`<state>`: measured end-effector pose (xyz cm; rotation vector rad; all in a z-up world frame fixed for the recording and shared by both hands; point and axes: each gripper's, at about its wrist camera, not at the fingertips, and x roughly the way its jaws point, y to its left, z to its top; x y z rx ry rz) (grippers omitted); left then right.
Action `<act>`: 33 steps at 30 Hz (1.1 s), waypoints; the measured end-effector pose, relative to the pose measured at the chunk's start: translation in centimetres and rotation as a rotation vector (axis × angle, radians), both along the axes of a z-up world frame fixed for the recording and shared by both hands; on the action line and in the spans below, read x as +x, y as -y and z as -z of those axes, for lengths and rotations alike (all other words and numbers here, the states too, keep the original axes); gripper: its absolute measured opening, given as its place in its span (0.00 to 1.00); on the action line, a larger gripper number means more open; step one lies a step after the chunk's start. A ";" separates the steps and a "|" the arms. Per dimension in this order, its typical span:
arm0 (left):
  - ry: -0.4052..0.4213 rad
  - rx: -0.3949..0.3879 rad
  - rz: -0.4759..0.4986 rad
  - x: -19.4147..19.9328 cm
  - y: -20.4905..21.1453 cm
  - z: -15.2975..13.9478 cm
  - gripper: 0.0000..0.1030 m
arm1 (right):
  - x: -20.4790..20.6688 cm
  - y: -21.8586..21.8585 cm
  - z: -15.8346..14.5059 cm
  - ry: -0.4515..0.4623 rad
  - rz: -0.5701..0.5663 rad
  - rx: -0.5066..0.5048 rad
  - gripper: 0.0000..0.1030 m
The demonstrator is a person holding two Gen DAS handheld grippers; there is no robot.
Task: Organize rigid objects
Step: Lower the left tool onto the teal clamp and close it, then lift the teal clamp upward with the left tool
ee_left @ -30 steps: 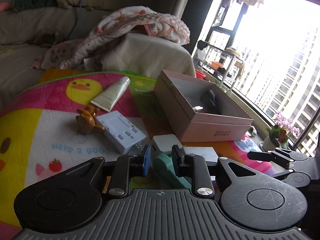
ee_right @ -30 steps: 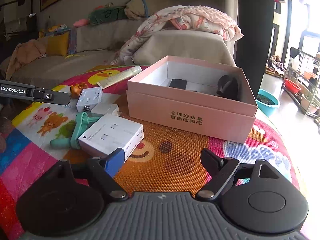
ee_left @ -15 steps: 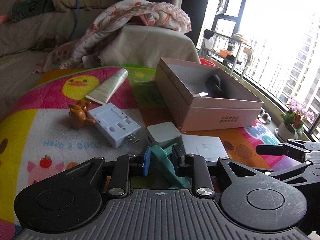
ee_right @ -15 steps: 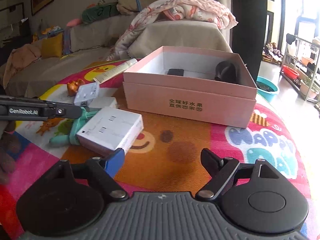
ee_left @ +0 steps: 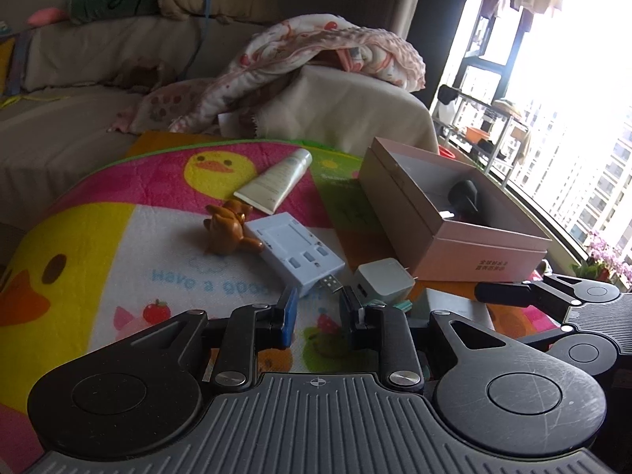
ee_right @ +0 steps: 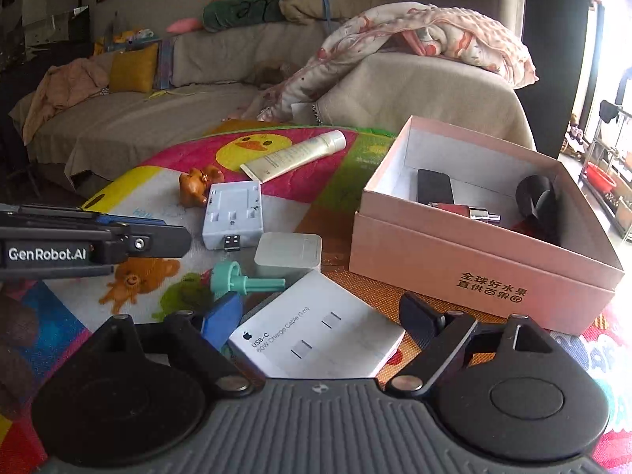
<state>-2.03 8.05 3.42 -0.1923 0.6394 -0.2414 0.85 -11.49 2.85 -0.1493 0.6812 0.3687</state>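
My right gripper [ee_right: 320,316], jaws opening, straddles the cable box [ee_right: 316,328]; I should centre before clenching. Left gripper [ee_left: 316,312] clenched empty.

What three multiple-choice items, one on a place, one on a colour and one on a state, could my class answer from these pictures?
1. Where is the brown toy bear? A in a drawer; B beside the pale blue adapter; C on a plate.
2. What colour is the plastic peg next to the white cable box? A red; B yellow; C green.
3. The pink box is: A open on top; B shut with a lid; C upside down.

Answers: 1 B, the bear lies right beside the adapter. 2 C, the peg is plainly blue-green. 3 A, the inside of the box and the things in it show.
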 end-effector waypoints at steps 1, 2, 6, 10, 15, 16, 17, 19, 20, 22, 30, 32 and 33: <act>-0.005 -0.004 0.000 0.0 -0.1 0.1 0.25 | -0.2 0.2 0.0 0.002 -0.004 -0.011 0.84; -0.010 -0.009 0.003 0.0 -0.2 0.1 0.25 | -0.5 0.6 0.0 0.007 -0.007 -0.022 0.84; -0.010 -0.014 0.023 -0.1 0.2 0.3 0.25 | -1.9 3.4 0.3 0.034 0.027 -0.099 0.84; -0.009 -0.031 0.054 -0.2 1.0 0.3 0.25 | -3.1 6.5 0.2 0.040 0.073 -0.115 0.84; -0.020 0.000 0.110 -0.3 3.1 0.3 0.25 | -3.4 9.6 0.9 -0.032 0.135 -0.017 0.84; -0.026 0.016 0.116 -0.3 3.6 0.4 0.25 | -3.3 10.0 1.3 -0.053 0.144 0.000 0.84; -0.035 0.033 0.122 -0.3 4.1 0.5 0.25 | -3.4 10.2 1.5 -0.050 0.157 0.020 0.84; -0.050 0.050 0.138 -0.1 4.9 0.8 0.26 | -3.4 10.2 1.5 -0.050 0.159 0.024 0.84; -0.056 0.057 0.142 0.0 5.3 1.0 0.26 | -3.4 10.2 1.5 -0.051 0.161 0.025 0.84; -0.065 0.076 0.149 0.5 6.1 1.2 0.27 | -3.5 10.1 1.6 -0.050 0.161 0.025 0.84; -0.029 0.273 0.242 1.2 9.8 2.1 0.37 | -3.5 10.2 1.5 -0.047 0.168 0.030 0.85; -0.030 0.280 0.268 1.1 9.9 2.1 0.37 | -3.5 10.3 1.5 -0.049 0.168 0.033 0.85; -0.041 0.263 0.278 1.3 9.8 2.0 0.37 | -3.5 10.3 1.5 -0.049 0.168 0.035 0.85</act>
